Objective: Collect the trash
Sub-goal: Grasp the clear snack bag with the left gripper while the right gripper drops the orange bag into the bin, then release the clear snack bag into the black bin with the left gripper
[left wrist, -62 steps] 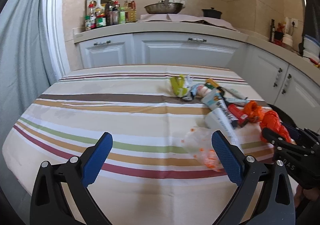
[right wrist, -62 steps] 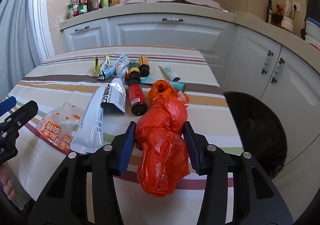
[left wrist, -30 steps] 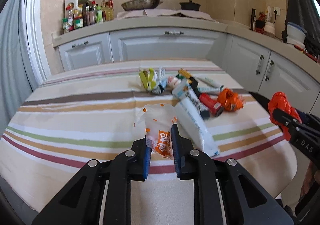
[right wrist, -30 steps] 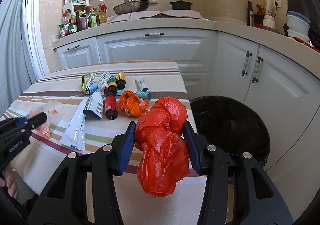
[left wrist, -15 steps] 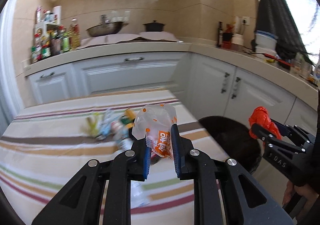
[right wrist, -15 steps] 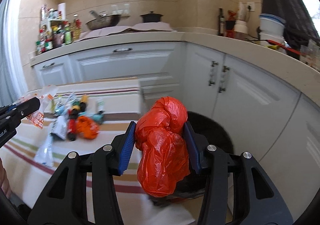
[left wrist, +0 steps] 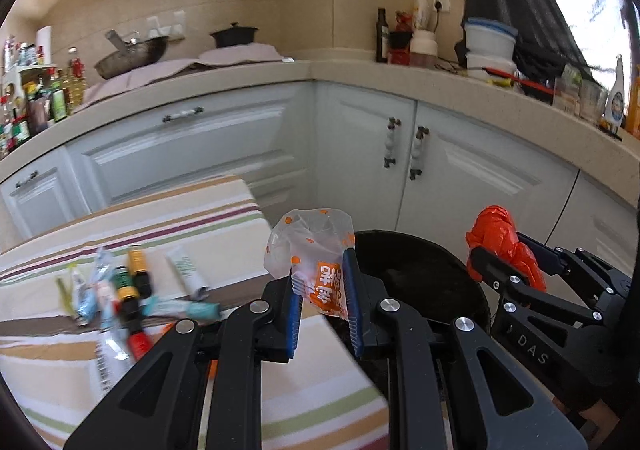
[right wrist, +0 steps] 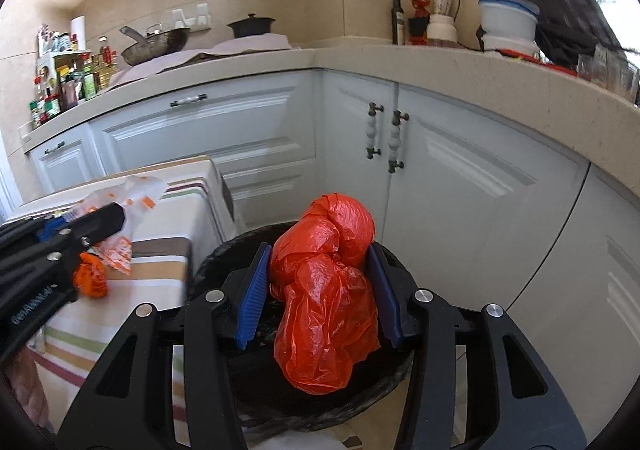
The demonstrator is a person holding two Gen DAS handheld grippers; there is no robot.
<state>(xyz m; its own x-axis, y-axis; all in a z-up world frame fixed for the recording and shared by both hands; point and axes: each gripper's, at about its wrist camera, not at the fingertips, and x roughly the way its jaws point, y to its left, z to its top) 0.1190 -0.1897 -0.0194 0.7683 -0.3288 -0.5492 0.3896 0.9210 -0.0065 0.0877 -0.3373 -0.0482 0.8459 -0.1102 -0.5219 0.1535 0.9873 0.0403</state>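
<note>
The left wrist view looks forward along its fingers from above the table edge toward the corner cabinets, the bin just beyond the fingertips. The right wrist view faces the same corner from closer, the bin beneath its fingers. Both share bin, table end, cabinets, and each other's gripper.

We record blue pads on black gripper frames, a clear wrapper with orange dots and an orange label, a bright orange-red plastic bag, a black bin, a cream tablecloth striped brown, green, maroon and tan, and white cabinets.
</note>
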